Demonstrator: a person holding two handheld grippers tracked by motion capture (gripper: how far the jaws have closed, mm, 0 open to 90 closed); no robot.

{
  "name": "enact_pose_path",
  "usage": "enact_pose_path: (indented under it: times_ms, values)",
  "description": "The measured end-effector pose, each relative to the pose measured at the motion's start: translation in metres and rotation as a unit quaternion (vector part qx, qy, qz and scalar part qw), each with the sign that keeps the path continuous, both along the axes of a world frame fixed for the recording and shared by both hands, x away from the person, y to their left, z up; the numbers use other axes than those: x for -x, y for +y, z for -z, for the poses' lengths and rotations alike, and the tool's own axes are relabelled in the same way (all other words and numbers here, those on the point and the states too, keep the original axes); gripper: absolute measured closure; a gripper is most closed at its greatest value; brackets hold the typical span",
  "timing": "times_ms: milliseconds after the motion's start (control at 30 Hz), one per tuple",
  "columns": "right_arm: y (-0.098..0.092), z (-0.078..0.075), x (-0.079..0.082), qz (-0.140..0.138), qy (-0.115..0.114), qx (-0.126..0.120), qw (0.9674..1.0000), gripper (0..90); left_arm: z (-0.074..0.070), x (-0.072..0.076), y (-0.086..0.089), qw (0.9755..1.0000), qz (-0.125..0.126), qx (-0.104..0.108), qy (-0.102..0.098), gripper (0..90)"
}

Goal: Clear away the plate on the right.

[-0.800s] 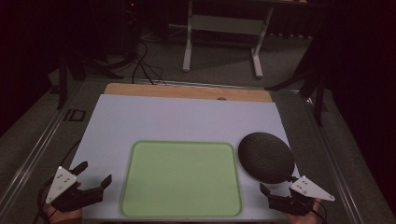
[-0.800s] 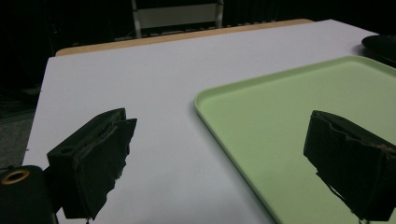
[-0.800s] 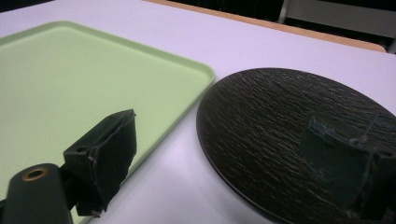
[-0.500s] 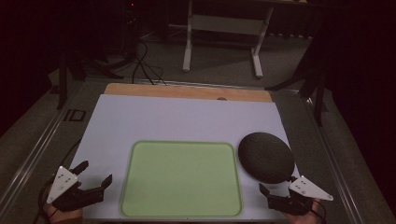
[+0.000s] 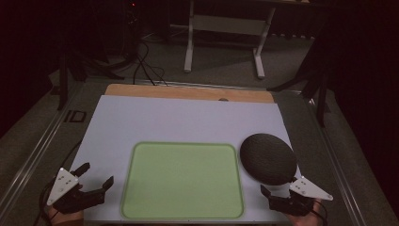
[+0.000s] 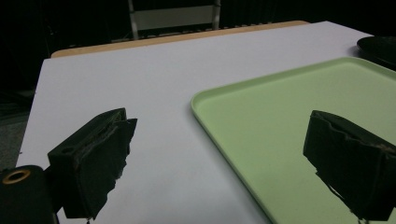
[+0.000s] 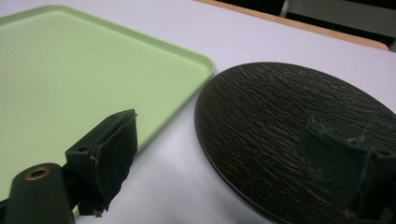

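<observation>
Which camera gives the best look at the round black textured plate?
The right gripper view: the round black textured plate is close, its grain visible. The high view shows its whole outline; the left gripper view catches an edge.

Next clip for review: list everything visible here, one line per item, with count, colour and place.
tray: one, light green, empty, near centre of the table
round plate: one, black, textured, right of the tray, apart from it
table: one, white top with a wooden far edge
desk frame: one, white-legged, on the floor beyond the table
cables: black, on the floor, far left
left tool: open, near left corner, holding nothing
right tool: open, near right, by the plate, holding nothing
</observation>
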State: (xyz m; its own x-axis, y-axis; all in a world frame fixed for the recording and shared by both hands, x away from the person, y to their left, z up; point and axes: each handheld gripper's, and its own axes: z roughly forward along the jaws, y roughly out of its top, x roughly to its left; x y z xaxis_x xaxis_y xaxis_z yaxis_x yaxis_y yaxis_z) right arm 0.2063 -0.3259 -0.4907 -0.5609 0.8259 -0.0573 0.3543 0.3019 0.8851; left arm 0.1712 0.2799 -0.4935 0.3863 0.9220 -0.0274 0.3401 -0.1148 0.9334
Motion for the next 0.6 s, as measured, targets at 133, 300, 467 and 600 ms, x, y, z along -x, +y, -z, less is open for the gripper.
enact_pose_path:
  times_ms: [133,300,467,600]
  values:
    - [-0.002,-0.003,-0.002,-0.008,-0.001,0.016,0.9998,14.7,0.0,0.0,0.001,1.0,-0.008,0.001,-0.001,8.8]
    - [-0.007,-0.004,-0.004,-0.011,0.0,0.042,0.9991,20.0,0.001,-0.001,0.002,1.0,-0.009,0.004,0.002,8.8]
    - [-0.013,-0.005,-0.007,-0.004,-0.002,0.065,0.9979,24.0,0.002,-0.002,-0.001,1.0,-0.004,-0.003,0.006,9.1]
    - [-0.016,-0.005,-0.01,-0.01,-0.011,0.09,0.9958,33.6,0.002,-0.003,0.001,1.0,-0.004,0.001,0.006,9.1]
